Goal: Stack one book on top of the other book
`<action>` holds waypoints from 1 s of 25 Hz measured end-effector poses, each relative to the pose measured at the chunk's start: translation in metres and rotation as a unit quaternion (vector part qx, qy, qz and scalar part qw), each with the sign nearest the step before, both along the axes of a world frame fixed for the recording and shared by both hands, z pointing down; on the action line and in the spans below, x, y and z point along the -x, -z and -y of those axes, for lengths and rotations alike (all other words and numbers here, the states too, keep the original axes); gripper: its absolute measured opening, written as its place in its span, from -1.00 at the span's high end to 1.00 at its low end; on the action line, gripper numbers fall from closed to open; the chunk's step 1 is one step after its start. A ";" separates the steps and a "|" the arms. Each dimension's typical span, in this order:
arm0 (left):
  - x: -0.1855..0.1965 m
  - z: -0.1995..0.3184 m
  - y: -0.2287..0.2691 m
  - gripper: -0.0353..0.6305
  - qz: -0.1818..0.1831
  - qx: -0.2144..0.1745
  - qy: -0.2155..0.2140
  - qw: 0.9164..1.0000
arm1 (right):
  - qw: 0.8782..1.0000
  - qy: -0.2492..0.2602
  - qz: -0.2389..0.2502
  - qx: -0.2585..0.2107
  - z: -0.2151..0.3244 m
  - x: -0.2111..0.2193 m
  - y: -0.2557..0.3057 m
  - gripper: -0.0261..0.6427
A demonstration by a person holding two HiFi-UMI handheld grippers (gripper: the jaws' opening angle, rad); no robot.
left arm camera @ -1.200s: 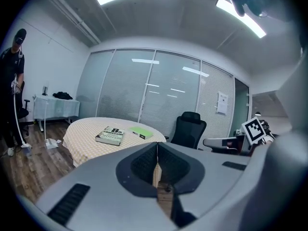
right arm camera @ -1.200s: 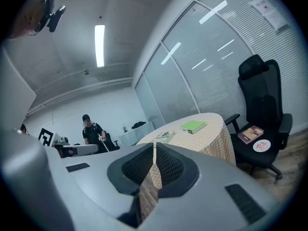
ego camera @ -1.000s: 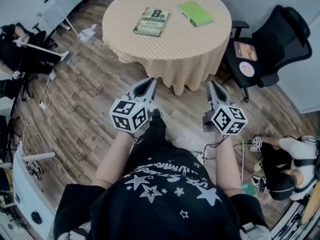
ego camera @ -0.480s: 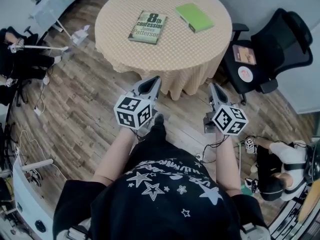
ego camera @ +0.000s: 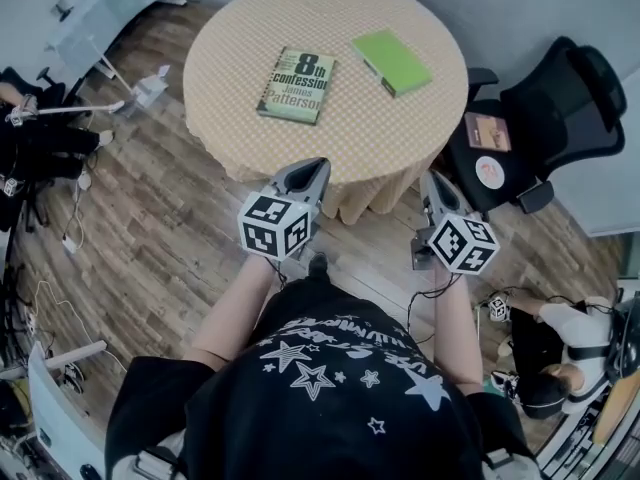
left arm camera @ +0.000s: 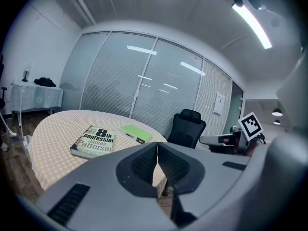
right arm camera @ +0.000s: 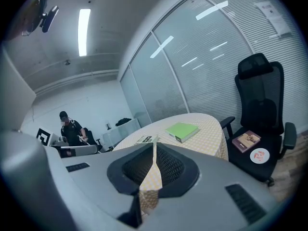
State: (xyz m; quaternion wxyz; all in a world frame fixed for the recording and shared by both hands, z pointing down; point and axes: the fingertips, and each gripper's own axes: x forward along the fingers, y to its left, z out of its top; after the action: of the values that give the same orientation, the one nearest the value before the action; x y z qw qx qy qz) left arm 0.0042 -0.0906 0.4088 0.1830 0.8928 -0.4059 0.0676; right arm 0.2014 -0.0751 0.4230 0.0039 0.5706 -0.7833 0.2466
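Two books lie apart on the round table (ego camera: 400, 138) with its checked yellow cloth. A paperback with "8th confession" on its cover (ego camera: 298, 84) (left arm camera: 94, 141) (right arm camera: 147, 139) lies left of centre. A plain green book (ego camera: 391, 62) (left arm camera: 136, 133) (right arm camera: 182, 131) lies to its right, further back. My left gripper (ego camera: 318, 166) (left arm camera: 157, 144) is shut and empty, just short of the table's near edge. The right gripper (ego camera: 430, 177) (right arm camera: 154, 143) is also shut and empty, level with it on the right.
A black office chair (ego camera: 545, 108) (right arm camera: 262, 114) stands right of the table with a small book (ego camera: 488, 130) on its seat. A person (right arm camera: 72, 129) sits at the far left of the room. Another person (ego camera: 555, 353) sits low at the right. Cables lie on the wooden floor (ego camera: 130, 228).
Both grippers have come forward towards the table together, from over the open floor to its near edge. Their jaws stayed shut. The books have not moved.
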 end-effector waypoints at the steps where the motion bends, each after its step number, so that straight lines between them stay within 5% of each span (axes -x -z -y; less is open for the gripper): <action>1: 0.001 0.011 0.000 0.86 0.000 -0.001 -0.004 1.000 | 1.000 -0.003 -0.002 0.000 0.010 0.001 0.001 0.82; 13: 0.012 0.098 -0.012 0.86 -0.015 0.007 -0.043 0.999 | 0.999 -0.028 -0.018 0.016 0.078 0.012 -0.008 0.82; 21: 0.003 0.118 -0.011 0.86 -0.040 0.010 -0.051 0.998 | 0.998 -0.049 -0.018 0.020 0.113 -0.017 -0.008 0.82; 25: -0.008 0.140 -0.012 0.86 -0.023 0.005 -0.040 0.999 | 0.998 -0.051 -0.023 0.005 0.151 -0.044 -0.002 0.82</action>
State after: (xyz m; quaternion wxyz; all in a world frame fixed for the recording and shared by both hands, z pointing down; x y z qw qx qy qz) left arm 0.0124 -0.2306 0.4208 0.1940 0.9086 -0.3655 0.0560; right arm 0.2454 -0.2260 0.4250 0.0123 0.6154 -0.7516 0.2371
